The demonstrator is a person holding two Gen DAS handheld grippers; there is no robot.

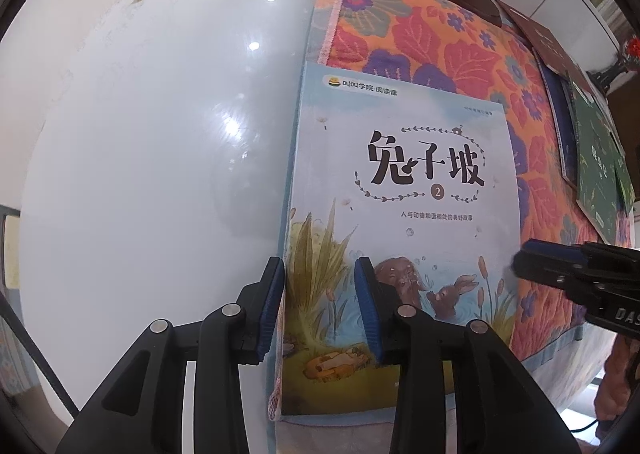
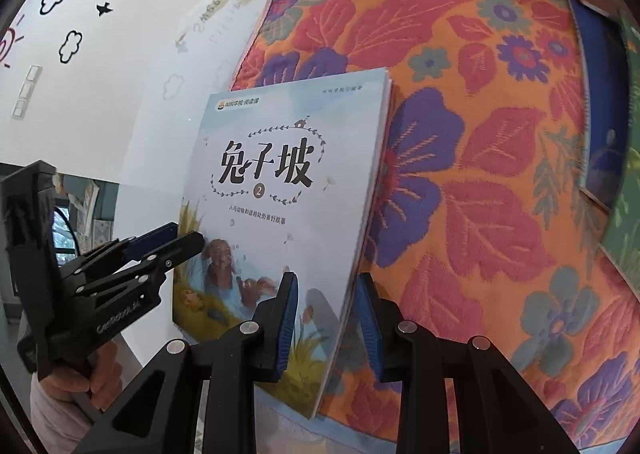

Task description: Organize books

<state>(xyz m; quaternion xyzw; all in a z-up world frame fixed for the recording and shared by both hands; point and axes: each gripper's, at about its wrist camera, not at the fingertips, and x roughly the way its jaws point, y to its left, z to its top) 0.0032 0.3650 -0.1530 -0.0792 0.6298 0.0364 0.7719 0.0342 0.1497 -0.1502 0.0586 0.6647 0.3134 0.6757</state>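
While straddled at both long edges, pale-blue rabbit book [image 1: 400, 190] flat on floral cloth [image 1: 420, 50], left edge at cloth's border beside white table [image 1: 140, 134].
Left gripper [image 1: 320, 306] astride spine edge, pads apart, not pressing; right gripper [image 2: 328, 318] astride page edge, likewise slack. Best squared against cloth border before withdrawing; worth lifting clear straight up to avoid skewing cover. Remaining books [image 1: 596, 174] far right, overlapping.

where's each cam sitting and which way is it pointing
Left wrist: on the left gripper, looking steeply down at the pale blue book; own fingers straddle its left edge, right gripper enters right.
Right wrist: on the right gripper, looking down at the book's right edge; left gripper and a hand show left.
Shared: book, floral cloth.
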